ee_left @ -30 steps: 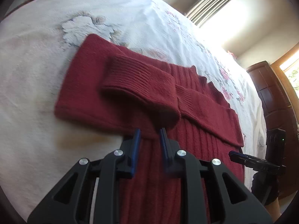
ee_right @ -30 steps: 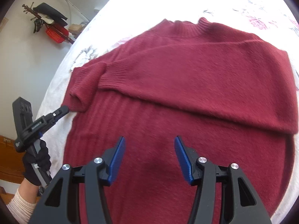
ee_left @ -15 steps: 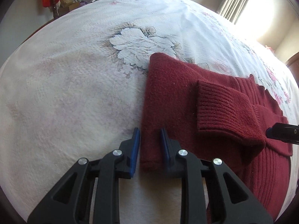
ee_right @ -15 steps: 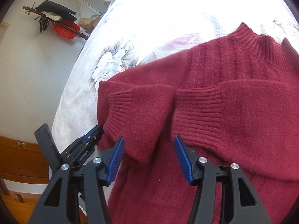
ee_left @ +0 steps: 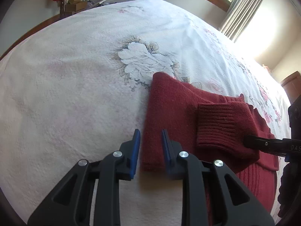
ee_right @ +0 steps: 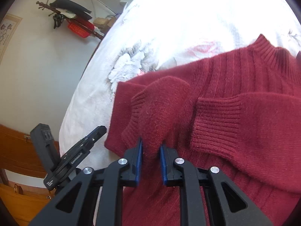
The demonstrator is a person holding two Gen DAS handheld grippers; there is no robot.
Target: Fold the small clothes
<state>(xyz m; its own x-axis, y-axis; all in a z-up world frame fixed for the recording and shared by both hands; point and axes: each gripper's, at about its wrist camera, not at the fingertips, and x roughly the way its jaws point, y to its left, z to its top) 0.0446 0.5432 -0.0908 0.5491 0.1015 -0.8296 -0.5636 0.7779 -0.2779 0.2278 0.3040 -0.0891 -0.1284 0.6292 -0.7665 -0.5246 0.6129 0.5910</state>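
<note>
Between the right gripper fingers, narrowed and apparently pinching it, sits the left sleeve cuff of the red sweater; left gripper fingers narrow, straddling the sweater's folded side edge, grip not confirmed; risk: thick knit slips from a shallow pinch, or lifting drags the other cuff and undoes the fold; sweater lies flat on the bed.

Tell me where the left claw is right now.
The left claw sits at the sweater's folded outer edge near the printed flower, jaws straddling that edge; in the right wrist view it shows at lower left.
</note>
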